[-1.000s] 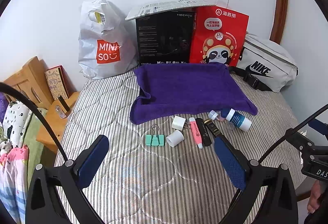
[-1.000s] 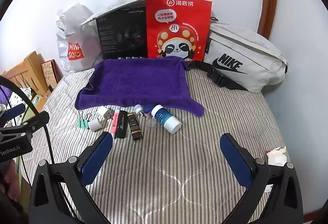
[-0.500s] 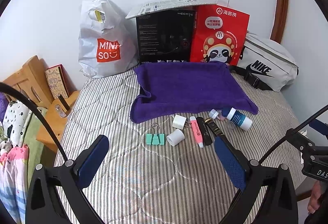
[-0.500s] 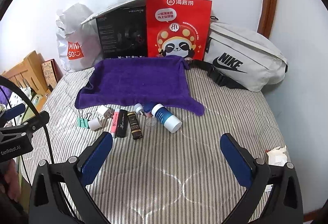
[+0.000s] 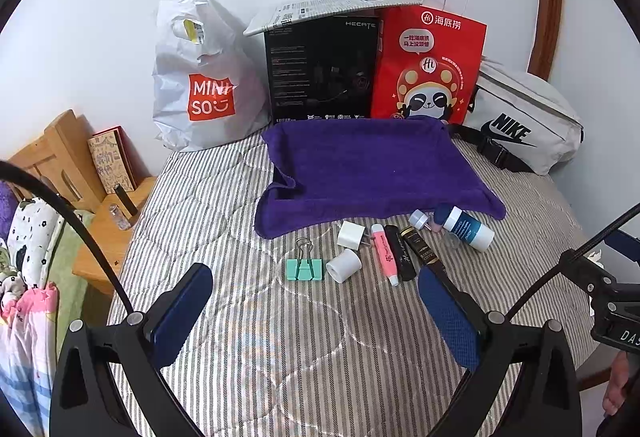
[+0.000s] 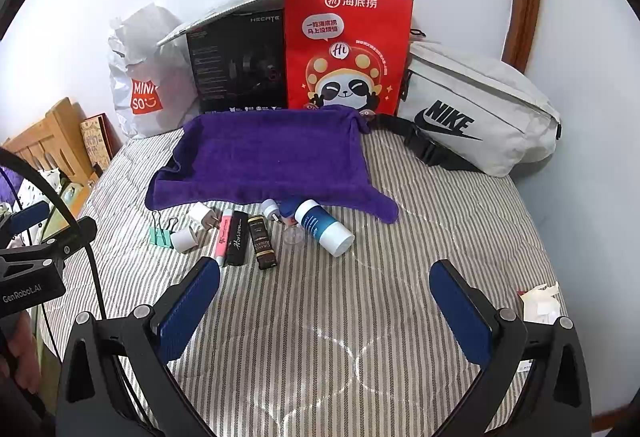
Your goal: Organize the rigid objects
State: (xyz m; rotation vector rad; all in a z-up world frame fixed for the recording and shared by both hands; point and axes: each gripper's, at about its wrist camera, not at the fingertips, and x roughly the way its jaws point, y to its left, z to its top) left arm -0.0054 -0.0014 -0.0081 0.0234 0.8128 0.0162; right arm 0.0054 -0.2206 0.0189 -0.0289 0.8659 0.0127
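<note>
Now pink tube (image 5: 385, 254), mint binder clip (image 5: 304, 269), unheld

small clear item (image 6: 293, 236) by the blue bottle (image 6: 324, 227) too blurred to identify, black box (image 5: 322, 71) print unreadable

my left gripper (image 5: 316, 311) and right gripper (image 6: 325, 307) each had black angular arms with silver screws and blue textured pads (image 6: 188, 311). a thin black cable (image 5: 72, 221) arced by the left one. white "genrobot.ai" lettering marked a black housing (image 6: 30, 287).
</note>
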